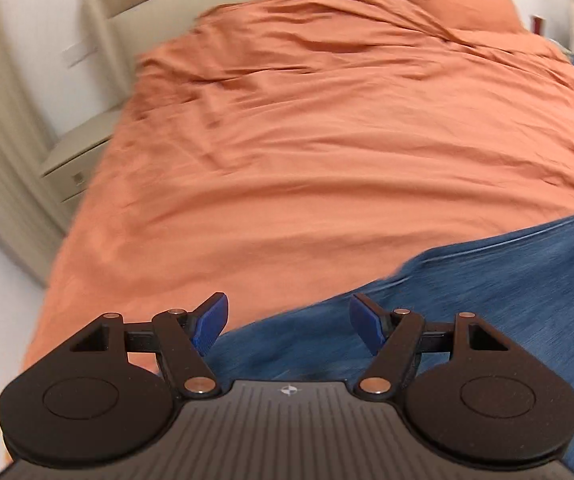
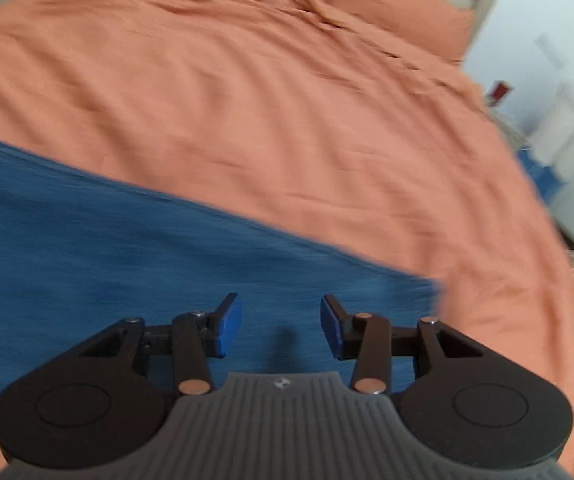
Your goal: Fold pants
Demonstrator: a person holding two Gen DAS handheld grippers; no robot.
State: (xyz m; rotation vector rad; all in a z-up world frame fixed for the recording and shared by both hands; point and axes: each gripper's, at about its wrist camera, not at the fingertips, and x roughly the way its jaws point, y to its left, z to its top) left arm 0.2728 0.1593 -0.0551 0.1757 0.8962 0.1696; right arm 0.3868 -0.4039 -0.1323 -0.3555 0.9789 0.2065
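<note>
Blue pants [image 1: 467, 300] spread flat on the orange bedcover [image 1: 307, 152], at the near edge of the bed, running across from the left view's lower right into the right view's lower left. Left gripper [image 1: 289, 324] above the pants' left end, jaws wide apart, nothing between the blue pads [image 1: 211, 326]. Right gripper [image 2: 281, 326] above the right end near the far corner of the cloth, jaws parted about half as wide, likewise empty (both views smeared, so seams and waistband impossible to make out). Judged as a pause between 2 folds: cloth let go, next grip not yet taken. For a clean next fold: pinch both layers together at matching corners, lift just enough to clear the cover, carry both ends over at the same pace, lay edge on edge, then smooth. Risk: catching the bedcover along with the denim, since the cover lies wrinkled right under the cloth's edge. Around: 1 orange pillow [image 1: 455, 0] at the headboard [image 1: 135, 4], a pale nightstand [image 1: 75, 160] beside the bed, white furniture [image 2: 567, 128] to the right. All well apart from the pants; nothing in the way.
</note>
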